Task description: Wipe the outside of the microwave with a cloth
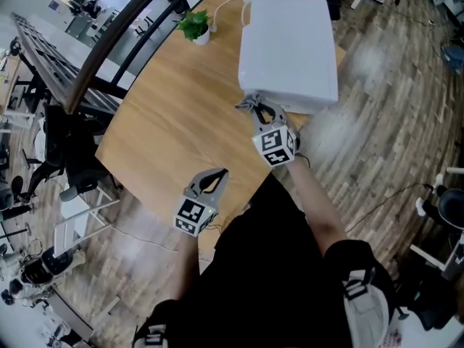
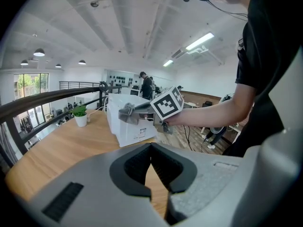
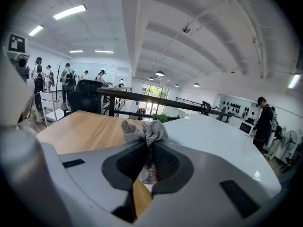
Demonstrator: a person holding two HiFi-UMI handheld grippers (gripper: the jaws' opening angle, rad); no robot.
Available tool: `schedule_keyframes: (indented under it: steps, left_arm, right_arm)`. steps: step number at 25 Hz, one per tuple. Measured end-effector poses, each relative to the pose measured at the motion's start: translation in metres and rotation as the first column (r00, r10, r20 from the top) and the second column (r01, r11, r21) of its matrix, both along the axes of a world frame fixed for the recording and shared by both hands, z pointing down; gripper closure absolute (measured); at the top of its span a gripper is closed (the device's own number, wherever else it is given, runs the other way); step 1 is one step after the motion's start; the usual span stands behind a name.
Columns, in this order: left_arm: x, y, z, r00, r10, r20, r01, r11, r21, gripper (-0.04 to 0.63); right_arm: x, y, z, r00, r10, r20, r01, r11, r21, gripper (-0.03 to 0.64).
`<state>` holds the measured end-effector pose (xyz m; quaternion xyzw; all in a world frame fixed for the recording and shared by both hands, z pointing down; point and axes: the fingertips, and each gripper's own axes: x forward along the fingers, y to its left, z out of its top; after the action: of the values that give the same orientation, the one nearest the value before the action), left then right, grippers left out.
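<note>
Your torso (image 1: 275, 267) covers the near edge of the table (image 1: 167, 129) in the head view. The jaws of the right gripper (image 3: 148, 159) conceal part of the cloth (image 3: 147, 130) where they clamp it. The label (image 2: 138, 135) on the microwave (image 2: 124, 123) is too small to read.

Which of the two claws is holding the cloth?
The right claw, beside the white microwave, pinches the grey cloth; the left claw is shut on nothing.
</note>
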<state>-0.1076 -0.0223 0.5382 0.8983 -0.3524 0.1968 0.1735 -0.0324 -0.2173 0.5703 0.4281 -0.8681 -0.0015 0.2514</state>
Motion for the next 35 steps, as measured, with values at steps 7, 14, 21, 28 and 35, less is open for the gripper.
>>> schedule_keyframes:
  steps: [7,14,21,28,35]
  left_arm:
    - [-0.011,0.006,-0.005,0.999,-0.034,-0.009,0.034,0.999,0.015,0.595]
    - [-0.011,0.008,-0.005,0.999,-0.039,-0.006,0.039,0.999,0.011,0.595]
    - [-0.004,0.006,-0.005,1.000,-0.021,-0.003,0.021,1.000,0.010,0.595]
    - [-0.002,0.006,-0.003,1.000,-0.010,0.001,0.010,1.000,0.008,0.595]
    - [0.007,0.006,-0.005,1.000,0.009,0.000,-0.009,1.000,0.014,0.595]
  right_arm:
    - [-0.014,-0.006,0.004,0.998,-0.018,-0.065,0.020,0.999,0.033,0.584]
    - [-0.008,-0.012,0.014,0.996,-0.001,-0.088,0.003,1.000,0.020,0.584]
    - [0.016,-0.020,0.018,0.995,0.057,-0.087,-0.056,0.998,0.008,0.584]
    - [0.026,-0.021,0.017,0.993,0.082,-0.081,-0.082,0.997,0.008,0.584]
    - [0.048,-0.021,0.018,0.989,0.124,-0.080,-0.124,0.992,0.002,0.584]
